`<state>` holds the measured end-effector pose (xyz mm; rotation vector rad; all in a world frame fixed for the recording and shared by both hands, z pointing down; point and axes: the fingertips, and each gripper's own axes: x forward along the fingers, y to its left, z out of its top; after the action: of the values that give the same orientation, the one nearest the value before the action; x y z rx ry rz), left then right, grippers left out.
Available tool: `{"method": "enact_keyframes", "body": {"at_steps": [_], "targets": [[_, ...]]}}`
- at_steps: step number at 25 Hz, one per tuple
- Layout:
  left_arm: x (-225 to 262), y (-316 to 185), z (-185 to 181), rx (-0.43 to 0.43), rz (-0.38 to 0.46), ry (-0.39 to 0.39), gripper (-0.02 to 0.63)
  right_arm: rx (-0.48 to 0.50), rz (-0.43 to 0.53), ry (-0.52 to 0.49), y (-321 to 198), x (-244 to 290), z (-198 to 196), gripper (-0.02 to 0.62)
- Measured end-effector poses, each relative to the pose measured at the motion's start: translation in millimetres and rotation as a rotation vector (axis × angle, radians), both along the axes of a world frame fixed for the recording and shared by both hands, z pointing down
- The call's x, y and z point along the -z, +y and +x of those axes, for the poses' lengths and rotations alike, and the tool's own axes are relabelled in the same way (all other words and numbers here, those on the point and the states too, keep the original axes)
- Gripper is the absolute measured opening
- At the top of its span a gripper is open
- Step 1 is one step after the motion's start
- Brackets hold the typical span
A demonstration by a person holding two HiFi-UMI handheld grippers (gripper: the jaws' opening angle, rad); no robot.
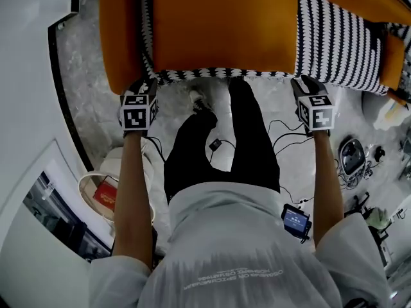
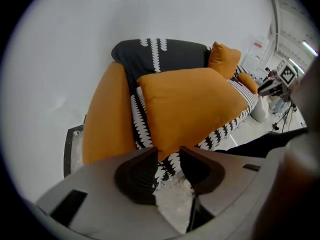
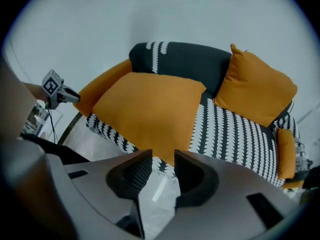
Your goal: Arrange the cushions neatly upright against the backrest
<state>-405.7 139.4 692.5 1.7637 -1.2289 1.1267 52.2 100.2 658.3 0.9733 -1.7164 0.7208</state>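
Head view: both grippers are seen pointed steeply down at the front edge of the sofa (image 1: 340, 43). The left gripper (image 1: 145, 85) is at one front corner of the large orange cushion (image 1: 218, 24) and the right gripper (image 1: 300, 85) is near the other. In the left gripper view the jaws are held wide apart and nothing is pressed between the pads. The cushion's near corner lies just beyond the tips. The same is shown in the right gripper view: jaws wide, pads bare, the cushion's edge just ahead. The cushion is laid flat on the patterned seat, reaching to its front edge. A second orange cushion (image 3: 255, 86) is propped upright against the dark backrest (image 3: 185, 61), beyond and to the right of the right gripper.
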Motion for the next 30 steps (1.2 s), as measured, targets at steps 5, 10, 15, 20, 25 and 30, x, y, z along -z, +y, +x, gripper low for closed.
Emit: {"method": "enact_keyframes", "body": {"at_steps": [5,10,15,20,25,30], "targets": [[-52,-2,-11,0.035,-0.063,-0.001,0.180,0.008,-0.072,0.064,1,-60,21,0.118],[-90,-4,-18,0.007,-0.099,-0.074,0.183,0.045,-0.122,0.134,7,-110,45,0.120],[-107,-16,-15,-0.033,-0.065,-0.105,0.183,0.060,-0.096,0.155,-3,-131,48,0.118],[-114,-25,-9,-0.058,-0.080,-0.097,0.151,0.103,-0.117,0.178,-2,-133,40,0.075],[-101,-24,2,-0.063,-0.090,-0.069,0.062,0.142,-0.131,0.187,0,-119,39,0.031],[-62,-32,-2,-0.087,-0.095,-0.077,0.015,0.141,-0.142,0.169,-14,-79,32,0.028]]}}
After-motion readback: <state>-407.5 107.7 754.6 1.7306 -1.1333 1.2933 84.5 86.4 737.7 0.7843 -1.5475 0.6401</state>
